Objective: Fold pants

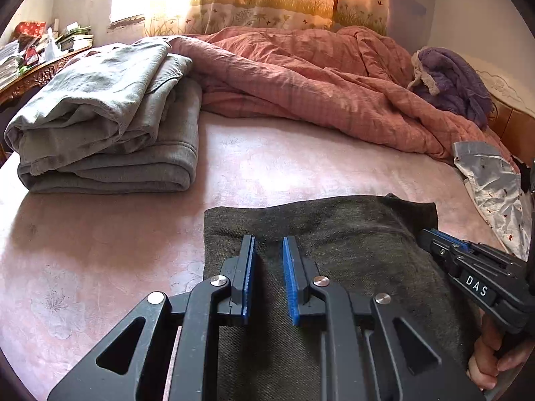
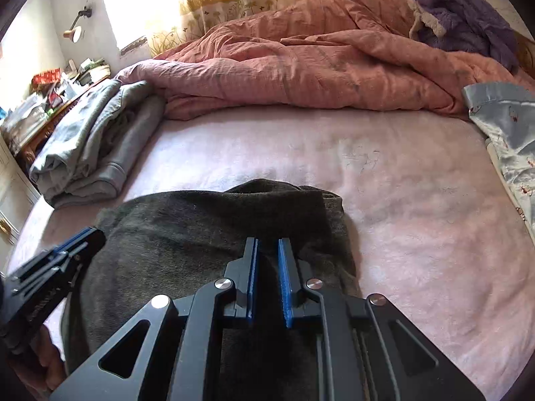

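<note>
Bedsheet (image 1: 100,267) bears pants (image 1: 351,234) (under both grippers' fingers (image 1: 249,267)).

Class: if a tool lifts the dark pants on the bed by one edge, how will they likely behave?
The dark pants would probably droop: the cloth already sags in soft folds. They look fairly thick, so likely not slippery. Lifted at one edge, the fold may fall open.

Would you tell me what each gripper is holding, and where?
It cannot be told: left gripper and right gripper sit narrowly parted over the dark olive folded pants.
</note>
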A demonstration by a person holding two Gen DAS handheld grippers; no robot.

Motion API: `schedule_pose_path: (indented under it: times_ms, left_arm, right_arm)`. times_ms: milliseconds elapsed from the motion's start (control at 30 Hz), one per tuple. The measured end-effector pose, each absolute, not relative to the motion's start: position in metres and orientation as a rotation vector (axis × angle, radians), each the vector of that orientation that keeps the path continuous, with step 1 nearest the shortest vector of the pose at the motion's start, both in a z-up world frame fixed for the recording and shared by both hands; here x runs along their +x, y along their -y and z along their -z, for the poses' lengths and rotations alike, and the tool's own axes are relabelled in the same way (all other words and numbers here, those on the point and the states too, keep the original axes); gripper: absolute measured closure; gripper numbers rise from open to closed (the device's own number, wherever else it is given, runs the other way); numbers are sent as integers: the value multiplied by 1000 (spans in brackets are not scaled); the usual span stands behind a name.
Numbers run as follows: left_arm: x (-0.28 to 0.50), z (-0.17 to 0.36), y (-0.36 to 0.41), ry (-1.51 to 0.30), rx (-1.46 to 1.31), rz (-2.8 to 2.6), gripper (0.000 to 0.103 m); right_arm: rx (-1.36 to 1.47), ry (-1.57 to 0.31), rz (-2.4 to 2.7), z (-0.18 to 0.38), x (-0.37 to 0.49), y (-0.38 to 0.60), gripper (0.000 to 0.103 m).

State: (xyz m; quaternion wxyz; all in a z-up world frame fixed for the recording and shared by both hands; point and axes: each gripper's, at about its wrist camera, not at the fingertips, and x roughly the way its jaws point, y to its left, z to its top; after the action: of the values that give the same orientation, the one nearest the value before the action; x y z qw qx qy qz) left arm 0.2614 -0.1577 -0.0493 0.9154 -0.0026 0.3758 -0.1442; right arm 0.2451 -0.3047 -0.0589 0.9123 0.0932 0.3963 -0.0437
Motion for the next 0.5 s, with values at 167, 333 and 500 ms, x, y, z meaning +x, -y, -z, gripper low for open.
schedule_pose_path:
  times_ms: [167,333,500]
  left_arm:
    - [231,26,144,-751,-4,322,88]
    - [179,19,142,-730,31,404,87]
    - [163,39,134,-762,14,422,84]
  right_arm:
    - [178,-808,60,32,224,299,89]
    - [140,-783,-11,13,168,279,89]
    - [158,-838,13,44,147,272,89]
